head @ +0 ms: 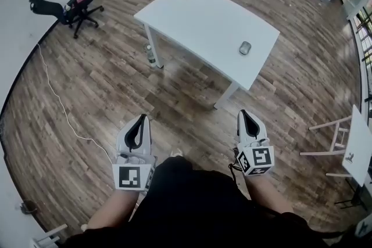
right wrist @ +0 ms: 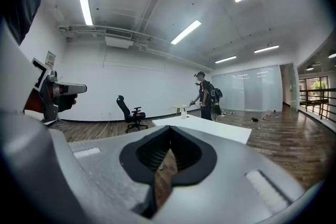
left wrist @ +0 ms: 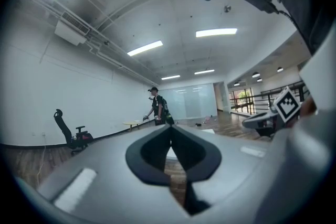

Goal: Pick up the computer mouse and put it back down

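on the white table [head: 203, 20] lies the computer mouse [head: 245, 48], well apart from the left gripper [head: 141, 119] and right gripper [head: 244, 114], both with jaws together, nothing between.

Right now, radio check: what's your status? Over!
Left gripper shut, empty. Right gripper shut, empty. Mouse sits on white table ahead, untouched. Nothing in the way.

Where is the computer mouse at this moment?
In the head view, the computer mouse lies on the white table, near its right end.
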### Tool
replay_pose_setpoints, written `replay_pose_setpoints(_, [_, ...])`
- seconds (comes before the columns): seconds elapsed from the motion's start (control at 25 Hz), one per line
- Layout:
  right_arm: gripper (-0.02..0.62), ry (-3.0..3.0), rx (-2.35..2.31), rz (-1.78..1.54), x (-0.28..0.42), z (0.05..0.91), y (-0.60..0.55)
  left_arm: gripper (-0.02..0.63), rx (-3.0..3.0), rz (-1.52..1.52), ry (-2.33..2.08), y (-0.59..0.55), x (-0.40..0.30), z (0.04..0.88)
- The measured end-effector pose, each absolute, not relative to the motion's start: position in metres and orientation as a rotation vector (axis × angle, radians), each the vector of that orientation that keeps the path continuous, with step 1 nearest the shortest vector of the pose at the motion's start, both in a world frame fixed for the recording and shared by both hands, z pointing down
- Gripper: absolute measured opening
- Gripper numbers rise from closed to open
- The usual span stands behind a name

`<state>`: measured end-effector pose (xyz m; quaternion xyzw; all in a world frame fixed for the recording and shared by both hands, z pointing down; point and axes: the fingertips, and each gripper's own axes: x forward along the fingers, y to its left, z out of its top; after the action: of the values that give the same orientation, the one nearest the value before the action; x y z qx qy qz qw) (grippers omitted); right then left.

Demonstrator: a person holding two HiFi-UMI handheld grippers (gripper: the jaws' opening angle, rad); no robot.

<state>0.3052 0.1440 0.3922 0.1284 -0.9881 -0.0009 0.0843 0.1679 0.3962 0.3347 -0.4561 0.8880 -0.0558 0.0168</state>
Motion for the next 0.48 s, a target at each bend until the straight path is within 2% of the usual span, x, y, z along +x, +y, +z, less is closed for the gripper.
replay_pose_setpoints(0.48, [0.002, -2.901, 0.553, -0.062, 0.252, 0.384, 0.131, 0.006, -1.519, -0.126, 2.691, 0.377, 0.075, 0.337])
